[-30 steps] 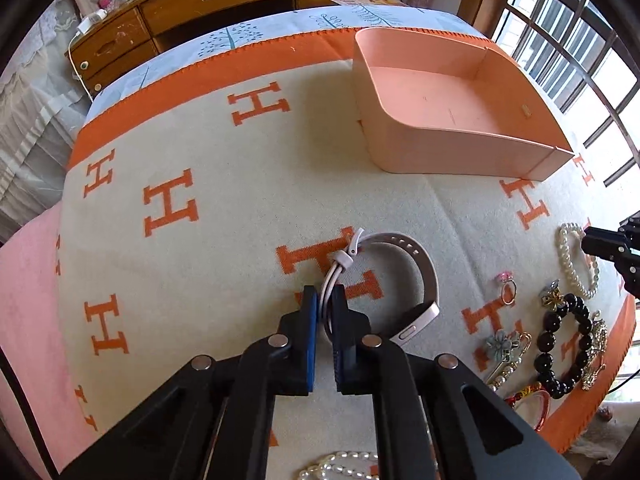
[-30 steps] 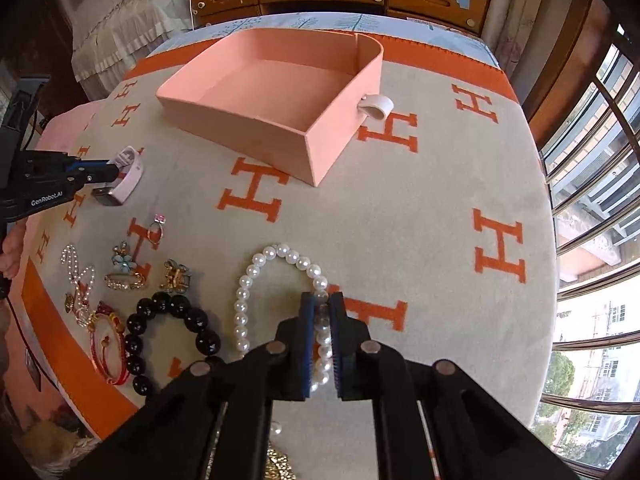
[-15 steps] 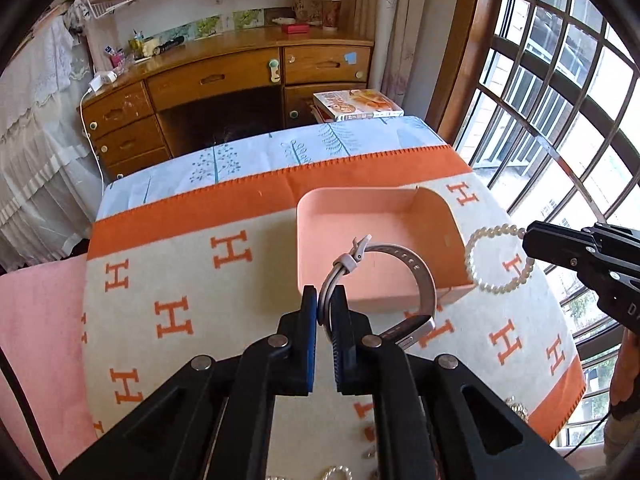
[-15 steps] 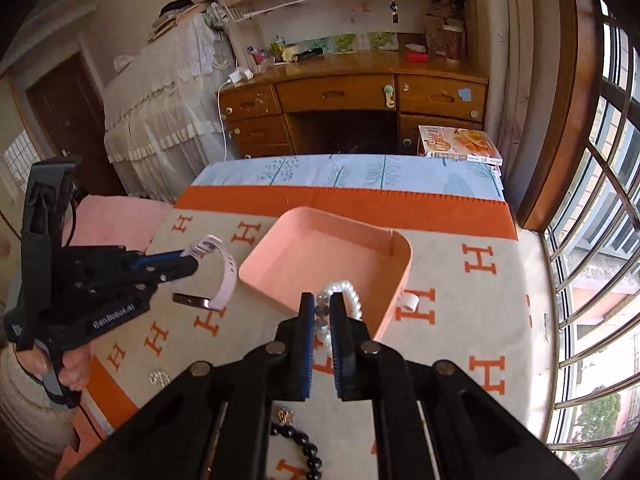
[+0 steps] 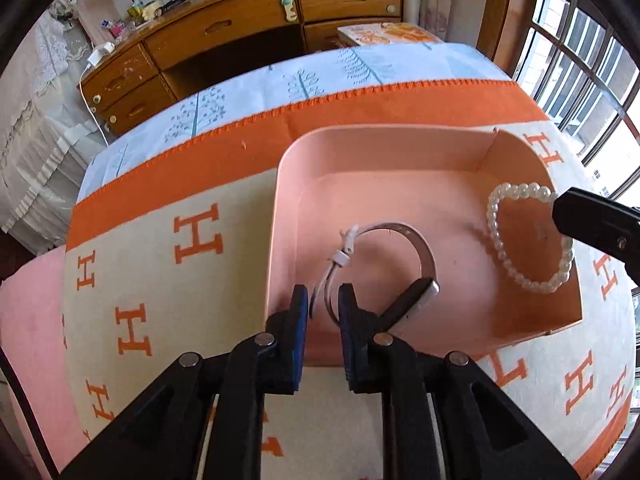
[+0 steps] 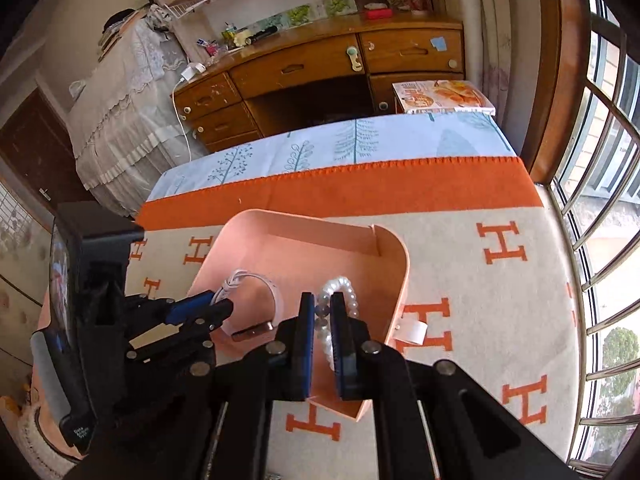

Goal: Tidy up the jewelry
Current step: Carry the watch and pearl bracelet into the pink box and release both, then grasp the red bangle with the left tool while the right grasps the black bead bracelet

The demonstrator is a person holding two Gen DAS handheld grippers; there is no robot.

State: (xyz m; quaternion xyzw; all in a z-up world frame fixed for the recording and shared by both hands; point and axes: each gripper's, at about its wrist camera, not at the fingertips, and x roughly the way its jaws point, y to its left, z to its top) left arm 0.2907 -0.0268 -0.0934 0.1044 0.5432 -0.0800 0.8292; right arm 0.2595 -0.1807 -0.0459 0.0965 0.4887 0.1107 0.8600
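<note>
Over the pink tray (image 5: 520, 320), the left gripper (image 5: 323, 300) has its fingers parted around the watch (image 5: 404, 264) strap. The right gripper (image 6: 322, 312), fingers slightly apart, loosely brackets the pearl bracelet (image 6: 340, 292). Both light; the beads are slippery, so pinch across the strand.

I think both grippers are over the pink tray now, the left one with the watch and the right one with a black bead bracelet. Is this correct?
Not quite. The right gripper has a white pearl bracelet, not a black bead one; the left wrist view shows it best. The rest is right: both grippers are over the pink tray, and the left gripper has the watch.
</note>
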